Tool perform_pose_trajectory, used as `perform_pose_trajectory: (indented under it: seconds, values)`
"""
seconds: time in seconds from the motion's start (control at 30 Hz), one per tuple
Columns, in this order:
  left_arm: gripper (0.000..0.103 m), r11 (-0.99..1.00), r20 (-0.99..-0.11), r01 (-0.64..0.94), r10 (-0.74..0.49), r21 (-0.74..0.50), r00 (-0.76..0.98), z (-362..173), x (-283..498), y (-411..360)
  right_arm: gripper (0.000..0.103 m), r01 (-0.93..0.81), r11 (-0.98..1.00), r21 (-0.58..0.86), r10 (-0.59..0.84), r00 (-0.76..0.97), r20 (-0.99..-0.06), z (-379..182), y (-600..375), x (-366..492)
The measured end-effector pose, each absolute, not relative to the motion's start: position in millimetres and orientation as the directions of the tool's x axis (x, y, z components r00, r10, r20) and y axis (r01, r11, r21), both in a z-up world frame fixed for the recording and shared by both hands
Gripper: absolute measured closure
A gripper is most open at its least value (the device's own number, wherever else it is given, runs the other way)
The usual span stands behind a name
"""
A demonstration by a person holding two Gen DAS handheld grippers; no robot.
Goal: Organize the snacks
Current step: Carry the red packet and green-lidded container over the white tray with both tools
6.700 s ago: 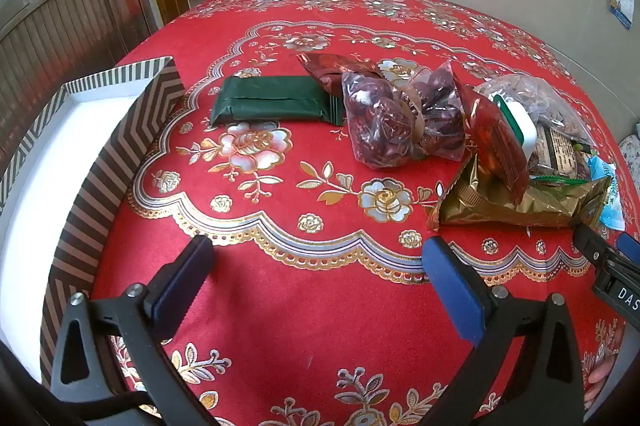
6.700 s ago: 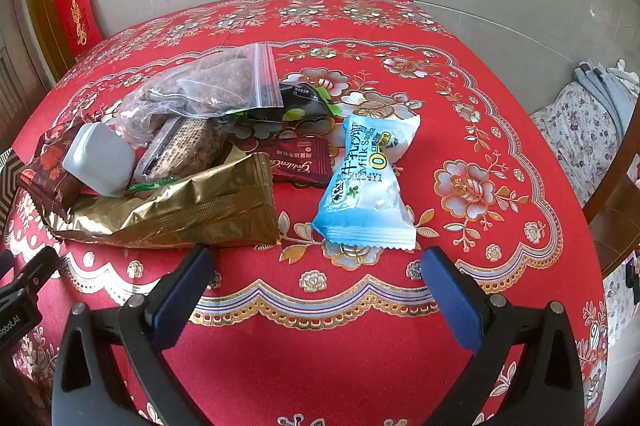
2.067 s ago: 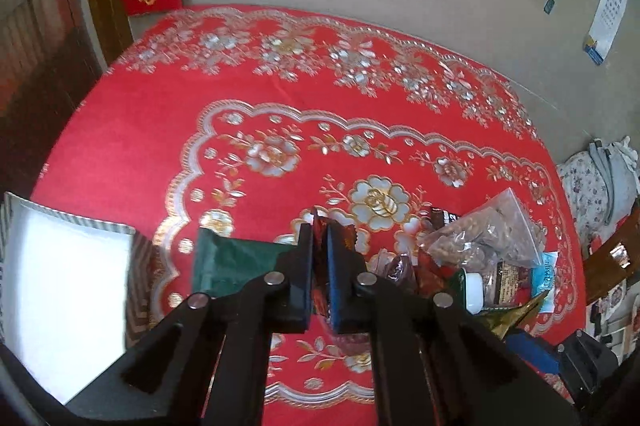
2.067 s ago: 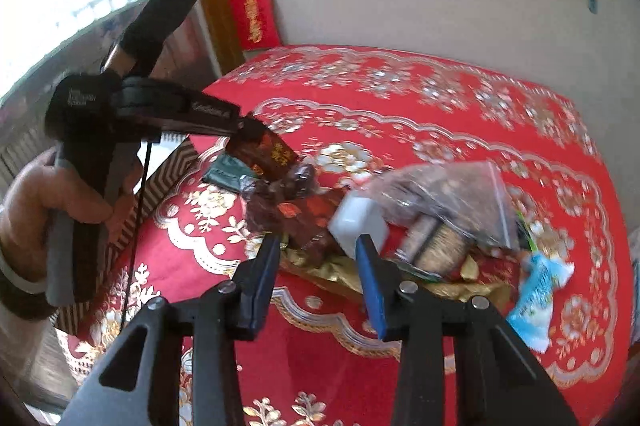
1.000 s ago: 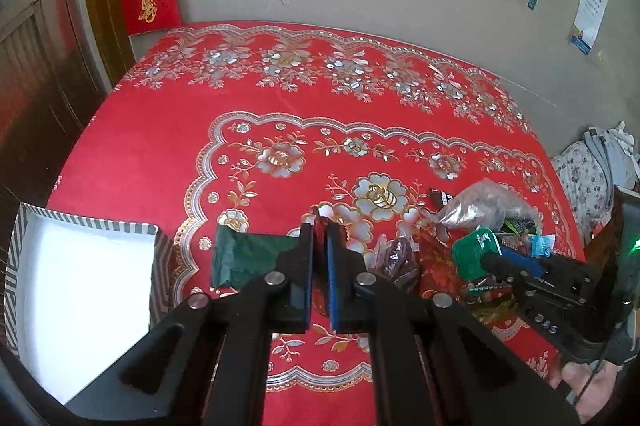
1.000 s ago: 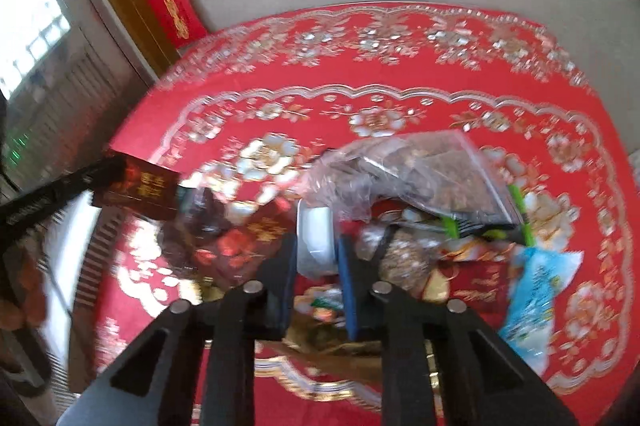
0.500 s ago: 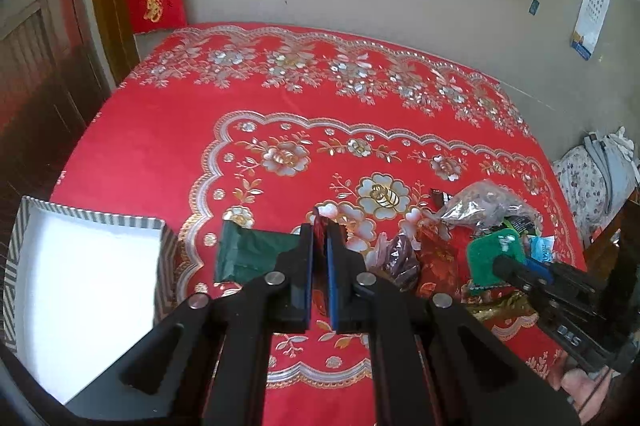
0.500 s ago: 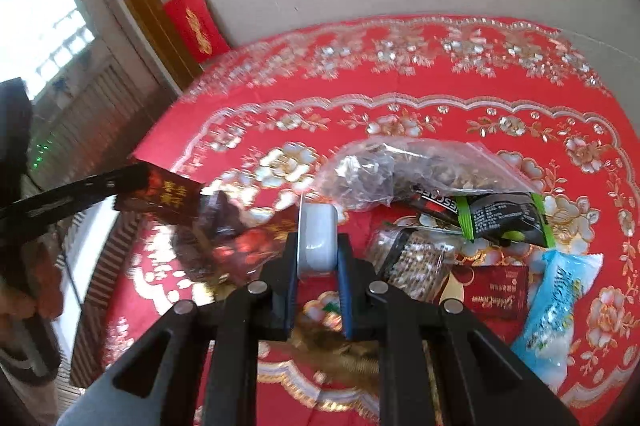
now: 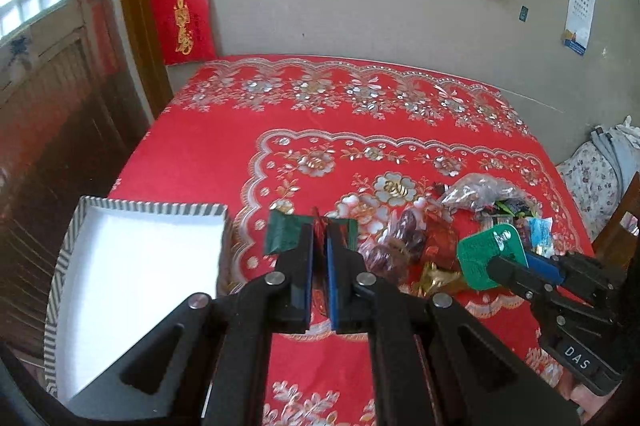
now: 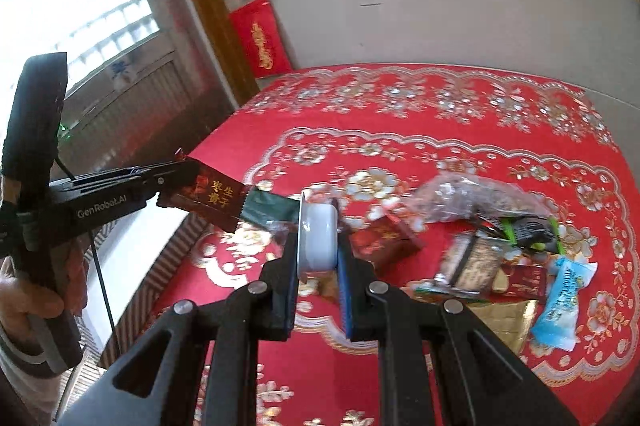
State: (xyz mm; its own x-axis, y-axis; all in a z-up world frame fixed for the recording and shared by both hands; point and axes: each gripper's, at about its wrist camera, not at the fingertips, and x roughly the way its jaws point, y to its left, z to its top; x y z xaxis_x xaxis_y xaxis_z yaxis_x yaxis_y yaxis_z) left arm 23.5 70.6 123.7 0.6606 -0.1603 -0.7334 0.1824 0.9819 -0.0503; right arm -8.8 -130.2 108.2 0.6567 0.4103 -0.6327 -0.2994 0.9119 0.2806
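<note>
Since 6.7 s ago we closed both grippers: left gripper (image 9: 319, 246) lifted the dark red packet (image 10: 212, 197) off the tablecloth (image 9: 224, 153); right gripper (image 10: 318, 258) lifted the white cup (image 10: 318, 238).

The left gripper (image 9: 319, 240) is raised, its blue-padded fingers (image 9: 306, 266) nearly together with only a thin red sliver pinched in the slot between them. From the right wrist view it reaches in sideways (its body lettered "GenRobot.AI"), and the person's left hand (image 10: 30, 300) wraps the handle at the low left. The right gripper (image 10: 318, 258) is also lifted, its fingers clamped flat against something round and white held on edge. The right hand is probably at the frame's corner, too cropped to judge.
</note>
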Motion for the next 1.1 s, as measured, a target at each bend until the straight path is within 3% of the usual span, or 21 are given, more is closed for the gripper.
perform_pose_trajectory:
  seconds: [0.53, 1.1]
  values:
    - [0.096, 0.998, -0.703, 0.055, -0.064, -0.036, 0.709, 138.0, -10.9, 157.0, 0.088, -0.408, 0.871, 0.274, 0.486, 0.63, -0.606, 122.7, -42.2, -12.7]
    - [0.096, 0.991, -0.737, -0.097, -0.002, -0.091, 0.676, 106.2, 19.0, 242.1, 0.088, -0.492, 0.844, 0.214, 0.501, 0.579, -0.643, 113.0, 56.3, 25.3]
